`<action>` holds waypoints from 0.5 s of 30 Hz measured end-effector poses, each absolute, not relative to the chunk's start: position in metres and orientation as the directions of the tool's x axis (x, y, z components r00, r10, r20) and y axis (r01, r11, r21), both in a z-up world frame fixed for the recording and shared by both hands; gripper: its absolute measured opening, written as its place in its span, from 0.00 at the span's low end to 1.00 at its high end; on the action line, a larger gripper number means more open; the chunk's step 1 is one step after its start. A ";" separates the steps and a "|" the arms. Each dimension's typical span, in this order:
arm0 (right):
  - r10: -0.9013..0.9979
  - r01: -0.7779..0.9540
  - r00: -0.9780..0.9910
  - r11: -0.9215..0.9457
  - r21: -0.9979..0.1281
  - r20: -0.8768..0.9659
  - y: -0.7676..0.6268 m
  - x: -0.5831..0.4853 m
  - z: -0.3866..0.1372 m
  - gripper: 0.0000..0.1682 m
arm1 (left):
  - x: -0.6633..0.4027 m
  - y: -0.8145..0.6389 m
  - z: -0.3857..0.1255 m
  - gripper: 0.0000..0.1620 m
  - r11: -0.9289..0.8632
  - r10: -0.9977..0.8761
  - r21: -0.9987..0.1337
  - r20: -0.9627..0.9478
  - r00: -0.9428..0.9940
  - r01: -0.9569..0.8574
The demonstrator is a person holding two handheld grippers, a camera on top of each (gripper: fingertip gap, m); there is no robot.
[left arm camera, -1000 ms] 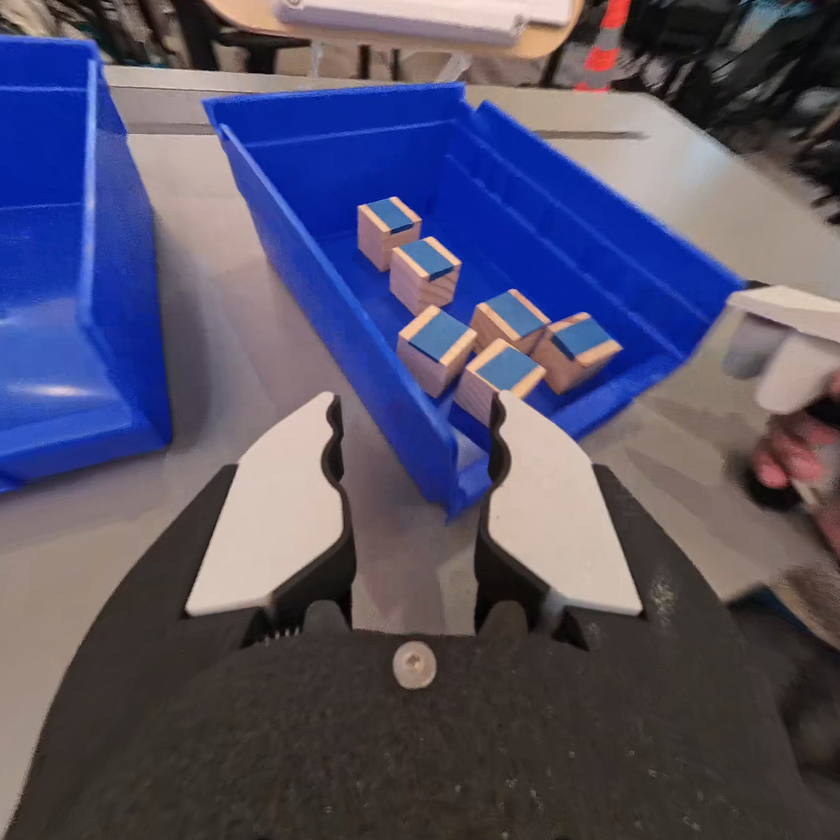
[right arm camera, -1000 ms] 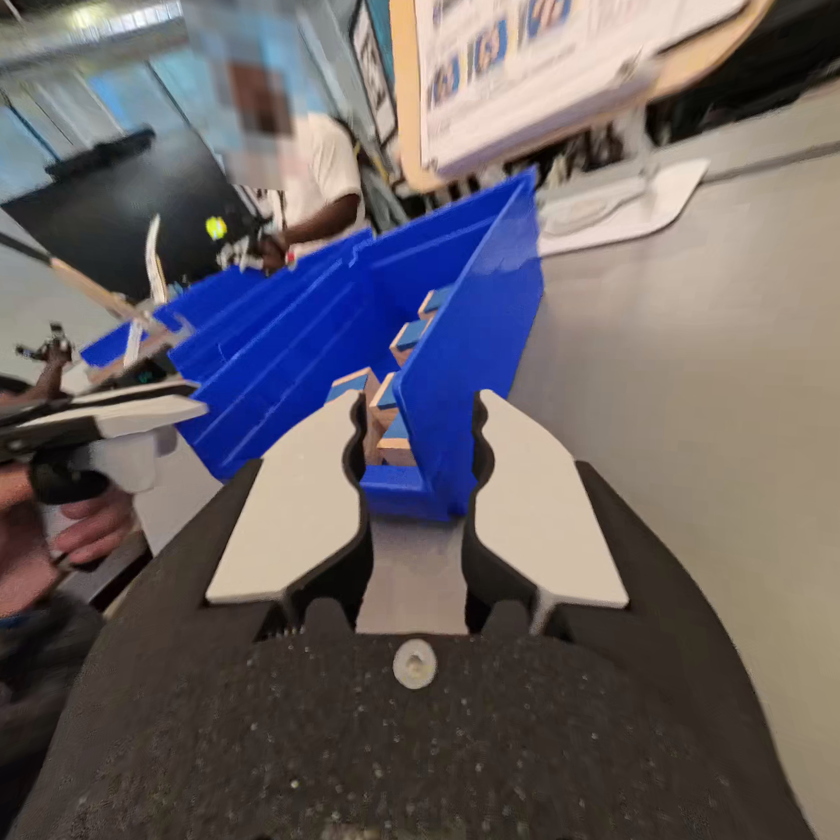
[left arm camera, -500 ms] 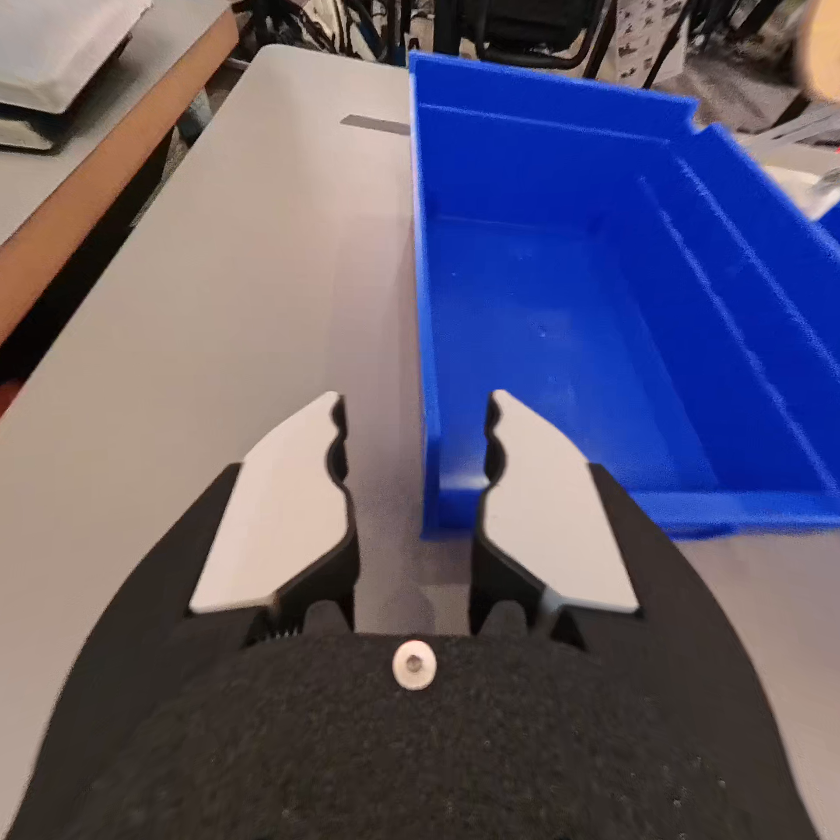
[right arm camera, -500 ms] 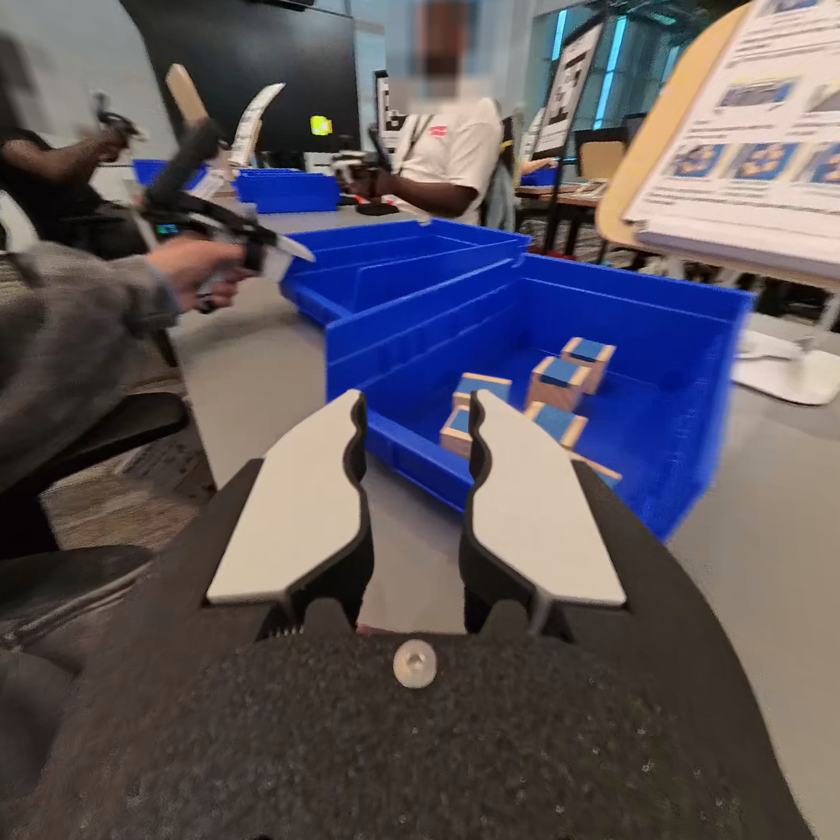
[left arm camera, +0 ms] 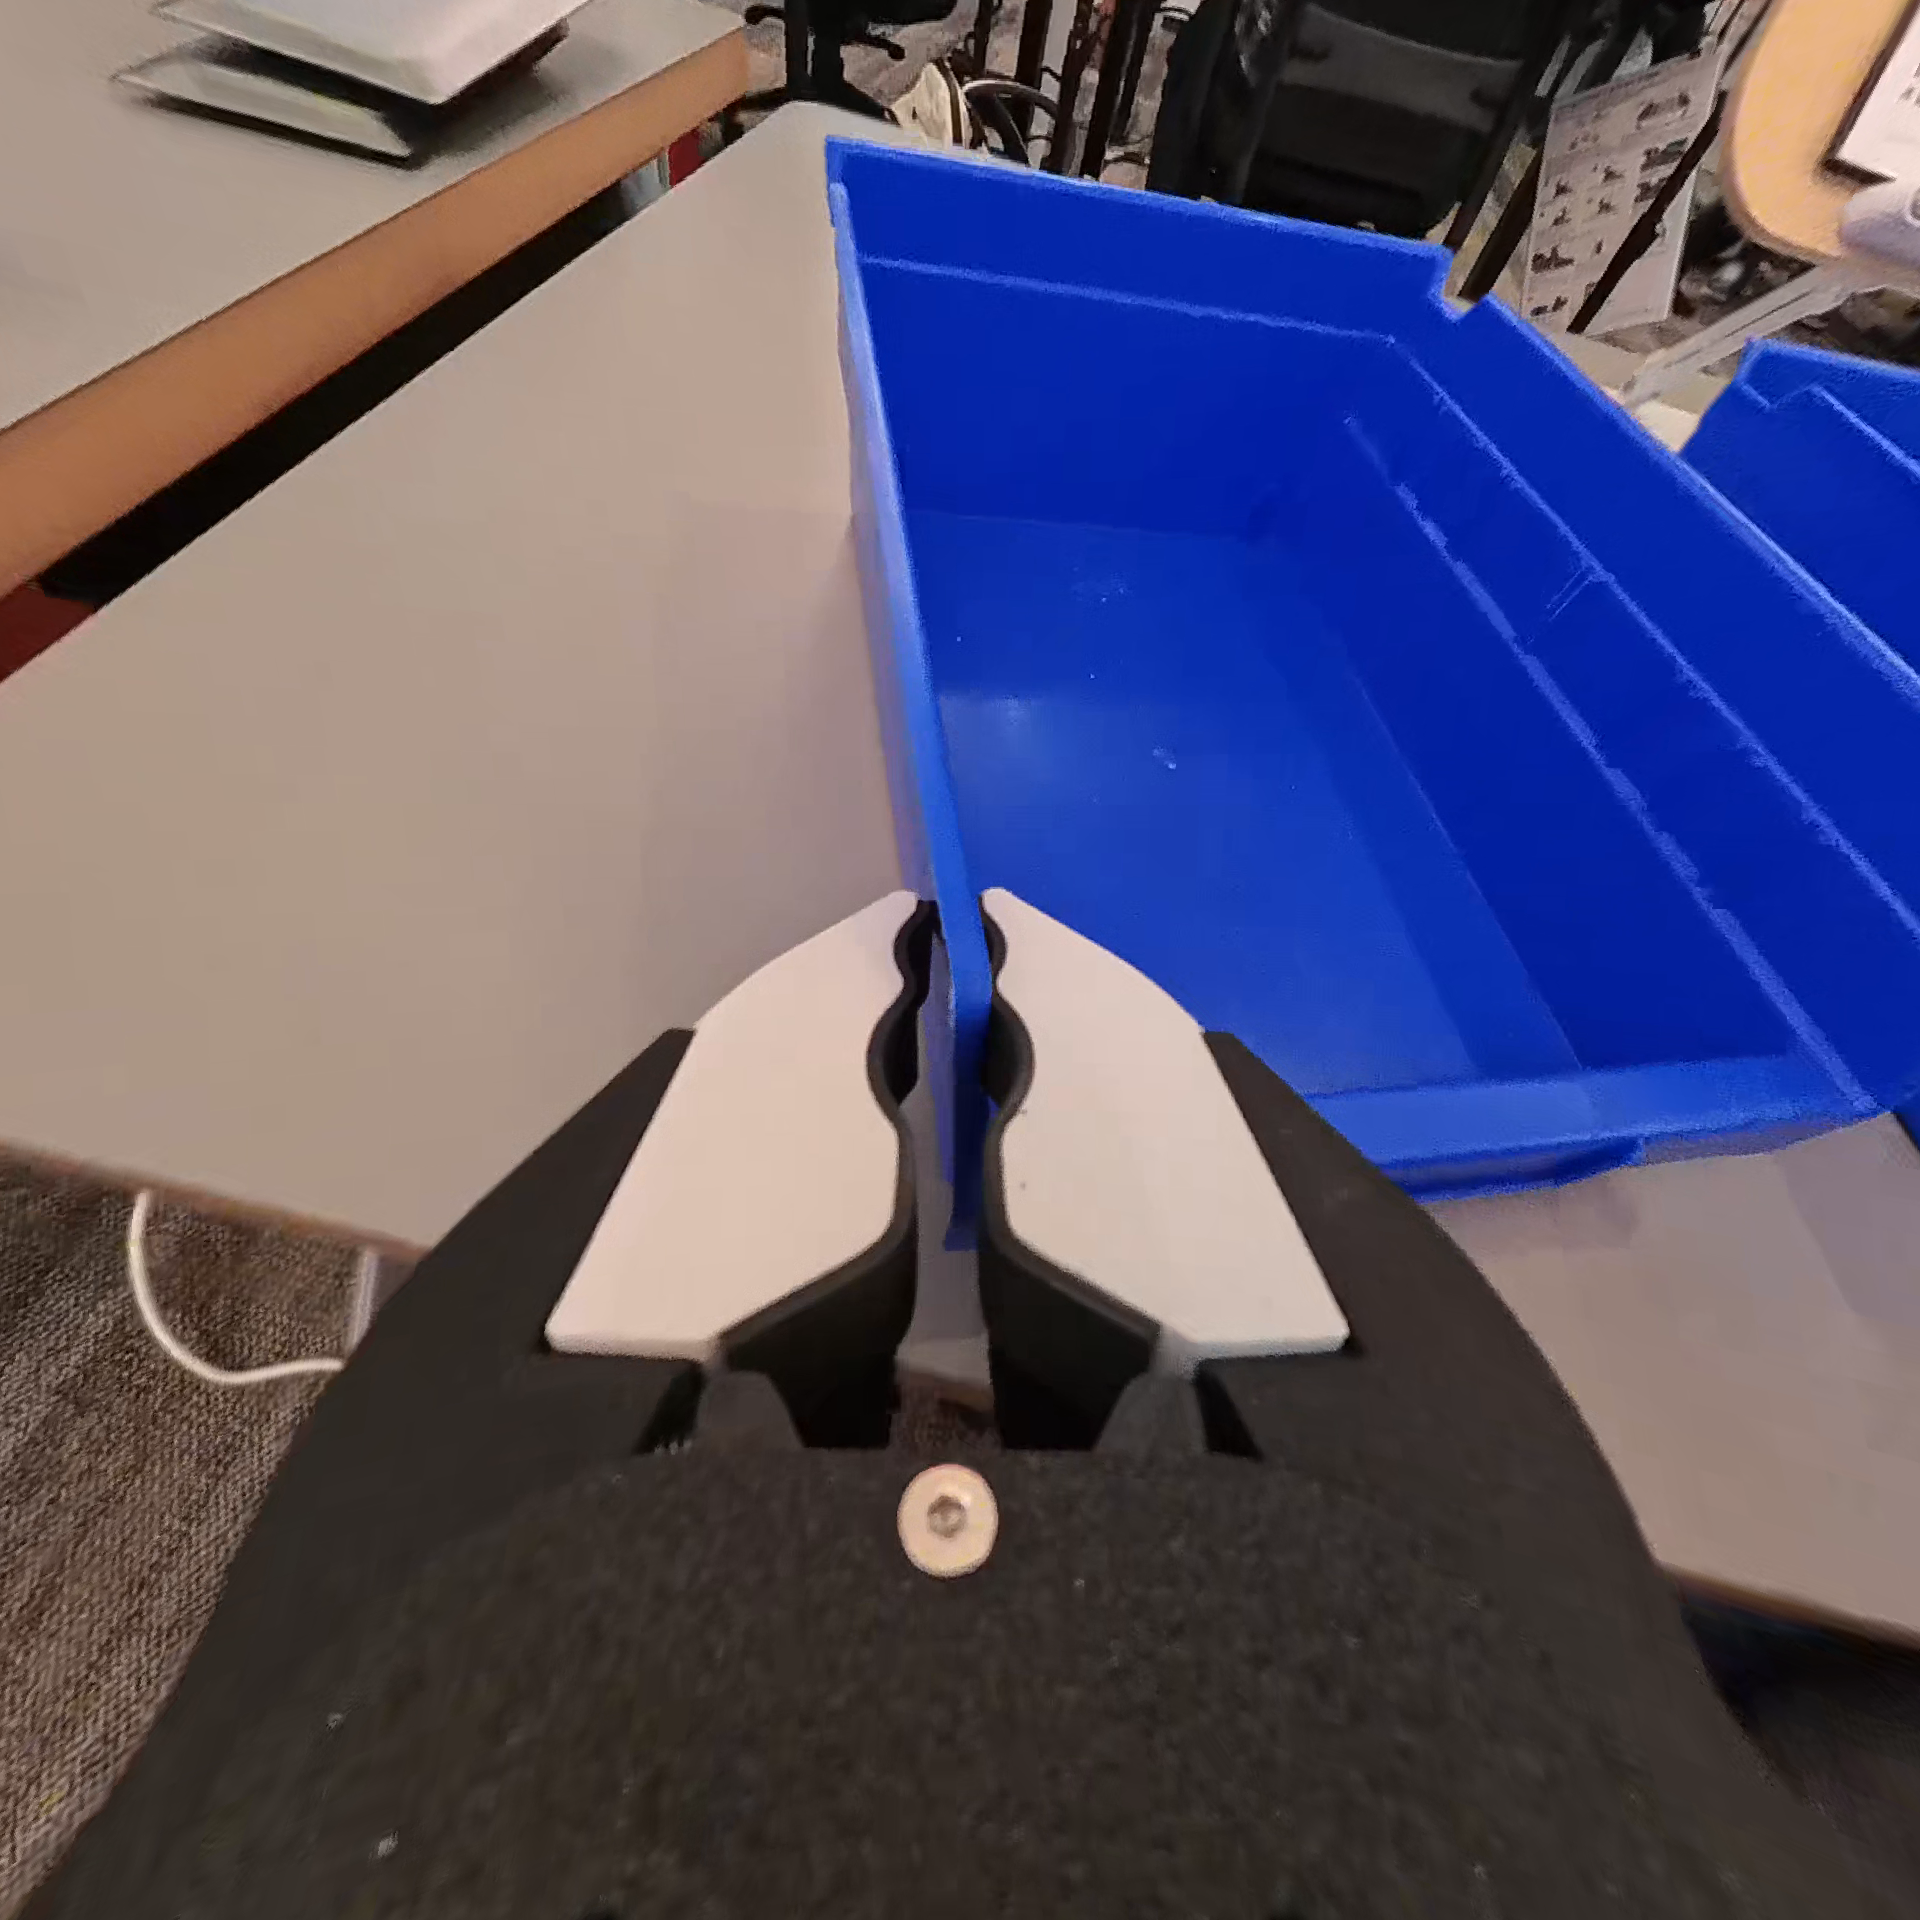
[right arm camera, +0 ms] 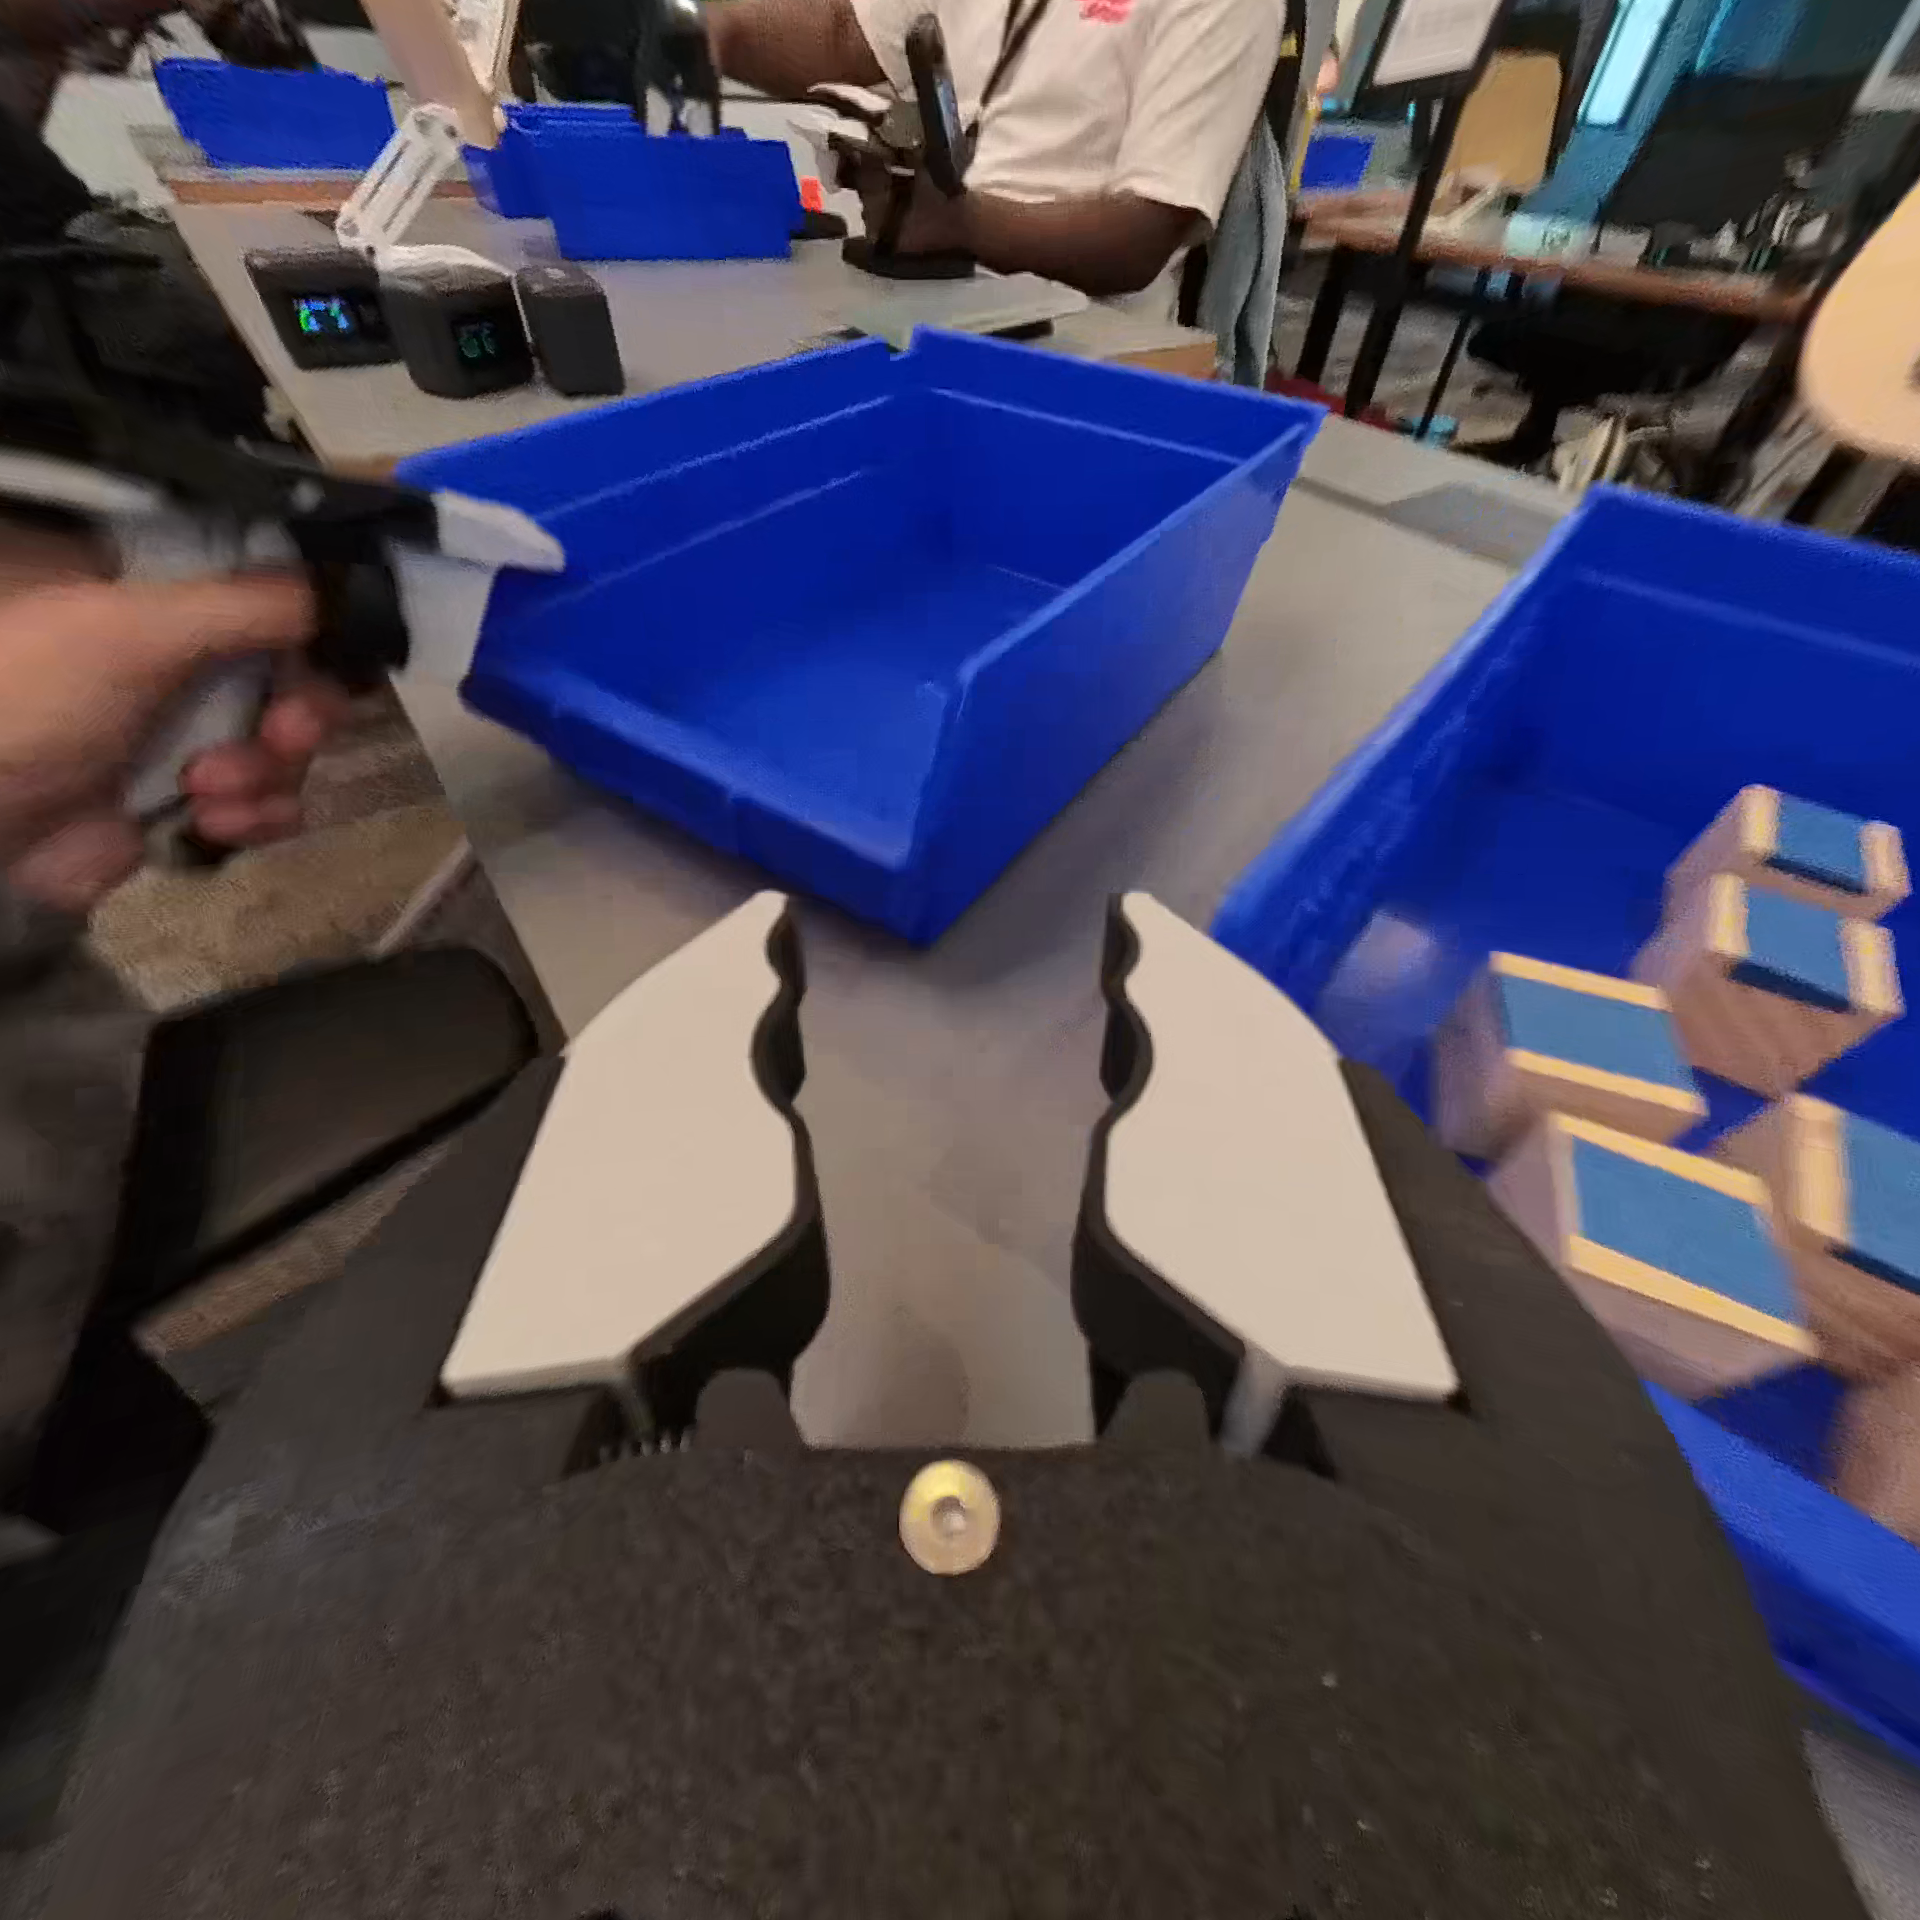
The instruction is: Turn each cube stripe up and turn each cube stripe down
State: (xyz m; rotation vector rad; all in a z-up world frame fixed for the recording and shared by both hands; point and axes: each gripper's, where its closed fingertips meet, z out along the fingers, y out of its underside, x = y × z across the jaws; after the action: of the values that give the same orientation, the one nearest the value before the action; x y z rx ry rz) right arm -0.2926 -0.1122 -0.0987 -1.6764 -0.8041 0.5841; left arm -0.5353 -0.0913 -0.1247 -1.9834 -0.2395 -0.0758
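Note:
Several wooden cubes (right arm camera: 1590, 1039) lie blue stripe up in a blue bin (right arm camera: 1538, 675) at the right of the right wrist view. An empty blue bin (left arm camera: 1299, 831) stands to its left; it also shows in the right wrist view (right arm camera: 831, 644). My left gripper (left arm camera: 951, 909) is shut on the near end of the empty bin's left wall. It shows in the right wrist view (right arm camera: 488, 530) at that bin's near left corner. My right gripper (right arm camera: 951, 914) is open and empty over the grey table between the two bins.
The grey table (left arm camera: 468, 675) runs left of the empty bin, with its edge and carpet (left arm camera: 135, 1403) below. The cube bin's corner (left arm camera: 1829, 468) shows at far right. Another table with a person, blue bins and black devices (right arm camera: 457, 322) lies beyond.
My left gripper has closed on the empty bin's left wall. My right gripper has swung left, so the cube bin now sits at the right of its view; it stays open.

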 end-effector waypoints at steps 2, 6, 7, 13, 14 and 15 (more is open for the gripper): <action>0.724 0.177 0.689 -0.216 -0.960 -0.036 -0.104 -0.311 -0.102 0.33 | -0.531 -0.108 -0.125 0.03 -0.393 0.131 -0.896 0.168 0.977 0.206; 0.696 0.230 0.716 -0.300 -0.926 -0.047 -0.101 -0.336 -0.121 0.27 | -0.520 -0.135 -0.124 0.04 -0.378 0.107 -0.901 0.185 0.977 0.212; 0.711 0.240 0.700 -0.328 -0.914 -0.071 -0.104 -0.343 -0.128 0.22 | -0.516 -0.141 -0.124 0.05 -0.370 0.098 -0.905 0.186 0.978 0.209; 0.633 0.198 0.773 -0.308 -0.931 -0.045 -0.092 -0.335 -0.111 0.04 | -0.497 -0.173 -0.107 0.08 -0.257 0.109 -0.960 0.082 0.991 0.108; 0.634 0.186 0.773 -0.267 -0.946 -0.027 -0.092 -0.333 -0.100 0.03 | -0.495 -0.176 -0.099 0.07 -0.225 0.115 -0.970 0.068 0.991 0.092; 0.638 0.170 0.770 -0.235 -0.957 -0.020 -0.093 -0.331 -0.088 0.03 | -0.493 -0.177 -0.087 0.07 -0.190 0.120 -0.979 0.053 0.991 0.076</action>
State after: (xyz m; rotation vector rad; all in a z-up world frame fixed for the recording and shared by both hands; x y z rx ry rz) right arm -0.3309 -0.0926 -0.0882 -1.7871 -0.6289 0.4944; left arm -0.4926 -0.1775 -0.0874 -1.7639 -0.1453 0.0405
